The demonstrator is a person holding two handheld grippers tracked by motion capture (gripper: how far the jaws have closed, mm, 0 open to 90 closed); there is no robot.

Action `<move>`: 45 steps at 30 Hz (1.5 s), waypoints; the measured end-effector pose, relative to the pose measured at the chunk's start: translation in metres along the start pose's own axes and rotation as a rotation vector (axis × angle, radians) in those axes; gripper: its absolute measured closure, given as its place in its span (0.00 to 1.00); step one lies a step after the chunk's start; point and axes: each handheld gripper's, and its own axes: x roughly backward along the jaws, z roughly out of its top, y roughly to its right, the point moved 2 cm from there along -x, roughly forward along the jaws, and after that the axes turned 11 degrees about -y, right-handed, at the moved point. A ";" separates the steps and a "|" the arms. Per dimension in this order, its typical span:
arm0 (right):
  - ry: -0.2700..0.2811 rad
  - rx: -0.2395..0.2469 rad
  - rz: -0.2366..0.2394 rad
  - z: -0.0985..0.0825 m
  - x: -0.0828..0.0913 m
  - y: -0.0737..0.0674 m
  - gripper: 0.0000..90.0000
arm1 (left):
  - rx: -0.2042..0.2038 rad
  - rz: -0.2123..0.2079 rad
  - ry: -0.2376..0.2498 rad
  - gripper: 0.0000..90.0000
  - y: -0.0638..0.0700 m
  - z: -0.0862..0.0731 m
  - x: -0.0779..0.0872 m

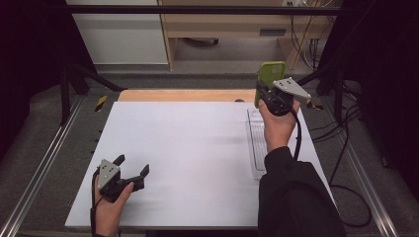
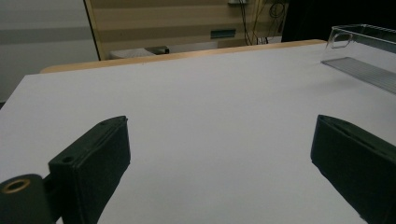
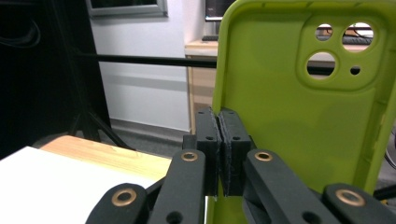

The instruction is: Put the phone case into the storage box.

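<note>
High view overhead, facing forward-down on table (image 1: 197,148); gripper views low, close; shared: clear tray (image 1: 257,143).

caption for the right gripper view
Right gripper shut on the edge of a green phone case, held upright.

Phone case (image 3: 299,121): lime green, matt, soft rubbery-looking plastic, smooth inside face, moulded camera holes. Right gripper (image 3: 219,140): black matt plastic jaws, pads faintly rough at edges, brass-coloured rivets at links. Left gripper (image 2: 219,158): same black matt plastic, slightly grainy pads. Plate (image 1: 291,88) on top: grey, dull metal look. Table (image 1: 188,148): white, smooth, matt, low sheen; far edge strip (image 1: 183,95) pale wood, satin. Tray (image 2: 369,51): clear glossy plastic, ribbed floor. Sleeve (image 1: 296,197): black cloth, matt.
</note>
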 end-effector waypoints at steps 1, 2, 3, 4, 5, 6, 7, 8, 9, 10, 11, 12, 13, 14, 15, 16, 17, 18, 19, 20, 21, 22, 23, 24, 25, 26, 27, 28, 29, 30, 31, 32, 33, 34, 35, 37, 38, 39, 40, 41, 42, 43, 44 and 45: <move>-0.005 -0.001 -0.003 -0.001 -0.001 0.001 0.98 | 0.000 0.001 -0.002 0.05 -0.001 0.000 0.000; -0.011 0.001 -0.010 -0.003 -0.004 0.003 0.98 | 0.004 0.000 0.001 0.05 -0.001 0.000 0.000; -0.016 -0.002 -0.014 -0.004 -0.006 0.004 0.98 | 0.001 0.001 -0.001 0.05 -0.002 0.000 0.001; -0.024 -0.004 -0.023 -0.006 -0.009 0.006 0.98 | 0.004 0.000 0.002 0.05 -0.002 0.000 0.001; -0.030 -0.004 -0.026 -0.007 -0.012 0.008 0.98 | 0.004 0.001 0.002 0.05 -0.002 0.000 0.001; -0.035 -0.011 -0.029 -0.009 -0.015 0.010 0.98 | 0.003 0.002 0.000 0.05 -0.003 0.000 0.001; -0.039 -0.020 -0.028 -0.011 -0.017 0.011 0.98 | 0.007 0.001 0.004 0.05 -0.003 0.000 0.001; -0.048 -0.026 -0.031 -0.014 -0.022 0.013 0.98 | 0.007 0.002 0.003 0.05 -0.003 0.000 0.001; -0.052 -0.028 -0.029 -0.016 -0.023 0.014 0.98 | 0.006 0.002 0.003 0.05 -0.003 0.000 0.000; -0.058 -0.029 -0.032 -0.017 -0.026 0.014 0.98 | 0.005 0.001 0.002 0.05 -0.003 0.000 0.000; -0.062 -0.033 -0.032 -0.019 -0.028 0.015 0.98 | 0.007 0.001 0.002 0.05 -0.003 0.000 0.000; -0.063 -0.058 -0.025 -0.021 -0.030 0.016 0.98 | 0.008 0.002 0.003 0.05 -0.003 0.000 0.000; -0.066 -0.062 -0.027 -0.022 -0.031 0.016 0.98 | 0.006 0.008 0.006 0.04 -0.003 0.000 0.001; -0.073 -0.041 -0.041 -0.023 -0.034 0.015 0.98 | 0.008 0.012 0.008 0.04 -0.003 0.001 0.001; -0.079 -0.029 -0.049 -0.024 -0.035 0.015 0.98 | 0.008 0.013 0.013 0.04 -0.003 0.001 0.001; -0.078 -0.034 -0.050 -0.026 -0.037 0.014 0.98 | 0.009 0.013 0.016 0.04 -0.002 0.001 0.001; -0.080 -0.029 -0.054 -0.026 -0.038 0.014 0.98 | 0.005 0.013 0.015 0.04 -0.003 0.001 0.002; -0.086 -0.017 -0.063 -0.027 -0.039 0.014 0.98 | 0.005 0.011 0.015 0.04 -0.003 0.001 0.002; -0.090 -0.010 -0.064 -0.028 -0.041 0.014 0.98 | 0.006 0.011 0.012 0.04 -0.003 0.001 0.002; -0.095 -0.014 -0.062 -0.029 -0.042 0.014 0.98 | 0.010 0.010 0.015 0.04 -0.002 0.001 0.002; -0.095 -0.013 -0.064 -0.030 -0.042 0.015 0.98 | 0.011 0.010 0.016 0.04 -0.003 0.001 0.001; -0.097 -0.015 -0.064 -0.031 -0.043 0.015 0.98 | 0.013 0.008 0.017 0.04 -0.003 0.001 0.001; -0.098 -0.019 -0.063 -0.032 -0.044 0.015 0.98 | 0.015 0.007 0.017 0.04 -0.003 0.001 0.001; -0.100 -0.021 -0.065 -0.033 -0.044 0.016 0.98 | 0.016 0.008 0.018 0.04 -0.003 0.001 0.001; -0.102 -0.023 -0.065 -0.034 -0.045 0.016 0.98 | 0.018 0.008 0.021 0.04 -0.003 0.001 0.001; -0.106 -0.028 -0.062 -0.035 -0.046 0.017 0.98 | 0.018 0.009 0.024 0.04 -0.003 0.002 0.001; -0.109 -0.031 -0.062 -0.036 -0.046 0.018 0.98 | 0.018 0.010 0.027 0.04 -0.003 0.002 0.001; -0.111 -0.037 -0.062 -0.037 -0.047 0.018 0.98 | 0.020 0.011 0.029 0.04 -0.003 0.002 0.001; -0.112 -0.041 -0.062 -0.038 -0.047 0.019 0.98 | 0.019 0.011 0.027 0.04 -0.003 0.002 0.002; -0.113 -0.045 -0.062 -0.039 -0.047 0.019 0.98 | 0.020 0.011 0.027 0.04 -0.003 0.002 0.002; -0.115 -0.047 -0.062 -0.040 -0.048 0.019 0.98 | 0.022 0.010 0.028 0.04 -0.004 0.002 0.002; -0.116 -0.048 -0.060 -0.041 -0.048 0.019 0.98 | 0.023 0.010 0.028 0.04 -0.004 0.002 0.002; -0.118 -0.050 -0.060 -0.041 -0.048 0.018 0.98 | 0.023 0.009 0.028 0.04 -0.004 0.002 0.002; -0.118 -0.051 -0.058 -0.041 -0.048 0.018 0.98 | 0.023 0.009 0.028 0.04 -0.004 0.002 0.002; -0.117 -0.055 -0.056 -0.042 -0.049 0.018 0.98 | 0.021 0.010 0.028 0.04 -0.004 0.002 0.002; -0.120 -0.072 -0.053 -0.044 -0.050 0.018 0.98 | 0.023 0.010 0.031 0.04 -0.003 0.002 0.002; -0.126 -0.076 -0.051 -0.046 -0.050 0.018 0.98 | 0.023 0.011 0.031 0.04 -0.004 0.002 0.003; -0.130 -0.076 -0.055 -0.048 -0.051 0.018 0.98 | 0.025 0.011 0.033 0.04 -0.004 0.002 0.003; -0.137 -0.076 -0.055 -0.050 -0.051 0.018 0.98 | 0.025 0.012 0.033 0.04 -0.004 0.002 0.003; -0.138 -0.077 -0.054 -0.051 -0.052 0.018 0.98 | 0.027 0.013 0.033 0.04 -0.004 0.002 0.003; -0.140 -0.078 -0.055 -0.052 -0.052 0.018 0.98 | 0.028 0.013 0.034 0.04 -0.005 0.002 0.003; -0.142 -0.075 -0.056 -0.053 -0.052 0.018 0.98 | 0.030 0.013 0.033 0.04 -0.005 0.002 0.003; -0.144 -0.077 -0.057 -0.054 -0.052 0.019 0.98 | 0.028 0.012 0.032 0.04 -0.005 0.002 0.003; -0.148 -0.084 -0.057 -0.055 -0.052 0.019 0.98 | 0.030 0.012 0.031 0.04 -0.005 0.002 0.002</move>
